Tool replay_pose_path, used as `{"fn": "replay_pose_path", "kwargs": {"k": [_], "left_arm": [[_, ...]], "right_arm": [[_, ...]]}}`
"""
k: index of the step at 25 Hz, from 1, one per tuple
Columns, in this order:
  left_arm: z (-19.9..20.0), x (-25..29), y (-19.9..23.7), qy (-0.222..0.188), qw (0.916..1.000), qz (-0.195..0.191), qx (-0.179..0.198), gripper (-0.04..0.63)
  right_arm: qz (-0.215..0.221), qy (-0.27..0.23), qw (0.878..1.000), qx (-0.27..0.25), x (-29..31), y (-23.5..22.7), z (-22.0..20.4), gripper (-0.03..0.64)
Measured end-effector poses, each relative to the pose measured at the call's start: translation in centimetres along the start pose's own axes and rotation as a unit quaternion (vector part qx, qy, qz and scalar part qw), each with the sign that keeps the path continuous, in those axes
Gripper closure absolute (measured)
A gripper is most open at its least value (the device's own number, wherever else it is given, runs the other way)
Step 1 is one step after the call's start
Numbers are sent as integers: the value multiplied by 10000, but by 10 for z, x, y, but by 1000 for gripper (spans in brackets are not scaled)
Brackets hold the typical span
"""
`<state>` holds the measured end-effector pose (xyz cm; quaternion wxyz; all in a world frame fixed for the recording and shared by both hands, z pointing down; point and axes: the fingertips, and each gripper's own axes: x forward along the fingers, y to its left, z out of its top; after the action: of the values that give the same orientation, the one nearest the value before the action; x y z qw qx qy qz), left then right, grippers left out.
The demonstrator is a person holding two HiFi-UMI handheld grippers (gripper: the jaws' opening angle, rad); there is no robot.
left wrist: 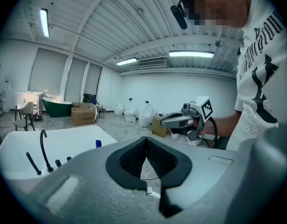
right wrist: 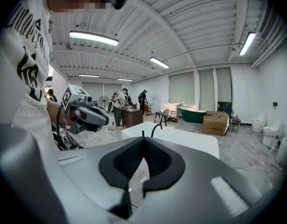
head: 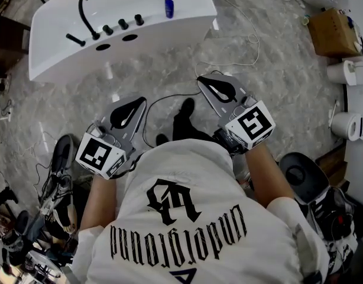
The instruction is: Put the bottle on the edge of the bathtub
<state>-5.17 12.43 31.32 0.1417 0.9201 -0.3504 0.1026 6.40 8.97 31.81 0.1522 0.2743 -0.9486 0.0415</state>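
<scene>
A small blue bottle (head: 168, 7) stands upright on the flat rim of the white bathtub (head: 63, 52), right of the black faucet (head: 86, 16) and its knobs. In the left gripper view the blue bottle (left wrist: 98, 143) shows on the tub's rim beyond my jaws. My left gripper (head: 139, 102) and right gripper (head: 204, 80) hover side by side over the marble floor, short of the tub and pointing toward it. Both are shut with nothing between their jaws. The right gripper view shows the tub (right wrist: 185, 141) and faucet (right wrist: 154, 128) ahead; the bottle is not visible there.
A cardboard box (head: 332, 31) and white toilets (head: 350, 126) sit along the right. A black cable (head: 164, 99) trails on the floor between the grippers. Gear and shoes (head: 60, 158) clutter the left floor. People stand at a desk (right wrist: 129, 113) far behind the tub.
</scene>
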Motion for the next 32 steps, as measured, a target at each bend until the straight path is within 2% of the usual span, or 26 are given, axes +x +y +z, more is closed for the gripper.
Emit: {"fn": "replay_pose_path", "kwargs": {"k": [8,14,22,32], "left_arm": [[-40,-116,-56,-172,9995,-208,173,589],[-51,-163,-90,-279,9987,-336,269,589],[-50,-198,-107,-443,9977,-363,356,589],[-44,-206,-121,-509,9970,-381,448,589]], "right_arm": [[-396,78,9992,35,-42,134,-16,616],[-617,11,9981,0,-72,199,-13,617],[-720,59,9973,-83,-93,244,-6,616],[-697,-99,9975,-57,-106,261,8,616]]}}
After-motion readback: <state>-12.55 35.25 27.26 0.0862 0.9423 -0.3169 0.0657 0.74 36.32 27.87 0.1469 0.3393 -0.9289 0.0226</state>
